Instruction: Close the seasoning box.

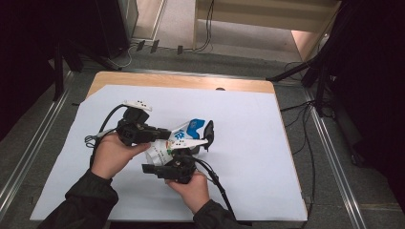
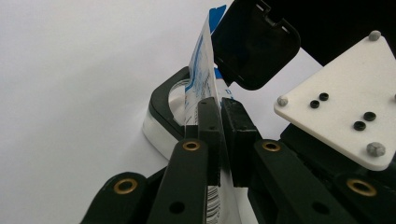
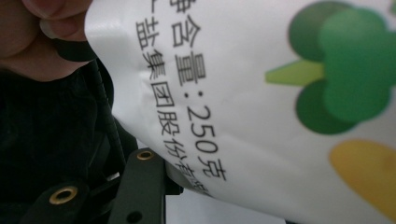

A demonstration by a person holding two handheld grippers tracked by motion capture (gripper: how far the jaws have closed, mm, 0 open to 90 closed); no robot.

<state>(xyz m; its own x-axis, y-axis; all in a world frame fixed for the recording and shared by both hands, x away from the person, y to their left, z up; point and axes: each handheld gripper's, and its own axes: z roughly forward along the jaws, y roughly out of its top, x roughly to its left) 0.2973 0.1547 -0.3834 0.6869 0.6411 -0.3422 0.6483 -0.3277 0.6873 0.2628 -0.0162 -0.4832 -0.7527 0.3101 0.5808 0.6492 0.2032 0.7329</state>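
You are mid-pour, or about to be: both tongs hold a white pouch point(image 1: 168, 143) with blue print above the white-covered bench point(image 1: 248, 143), over a small black-rimmed box point(image 2: 161, 112) whose black lid point(image 1: 208, 132) stands flipped up.

The left tongs point(image 2: 220, 135) are clamped together on the thin edge of the pouch; in the left gripper view the flat film runs straight between the two pads and rises past them toward the lid. The right tongs point(image 1: 165, 168) sit lower and nearer you. In the right gripper view the pouch's printed face, with green and yellow pictures, lies right up against the camera, and one black jaw shows at the bottom against the film. The other jaw is hidden, so I cannot tell whether that grip is closed.

The pouch hangs between the two tongs, its top end tilted toward the box, just beside the open lid. The box itself rests on the bench past the left tongs, close under the pouch.

Next, you will likely need to bring the pouch's mouth over the opening and tip it. Keep the left pinch firm, since the film is slippery, and mind the lid.
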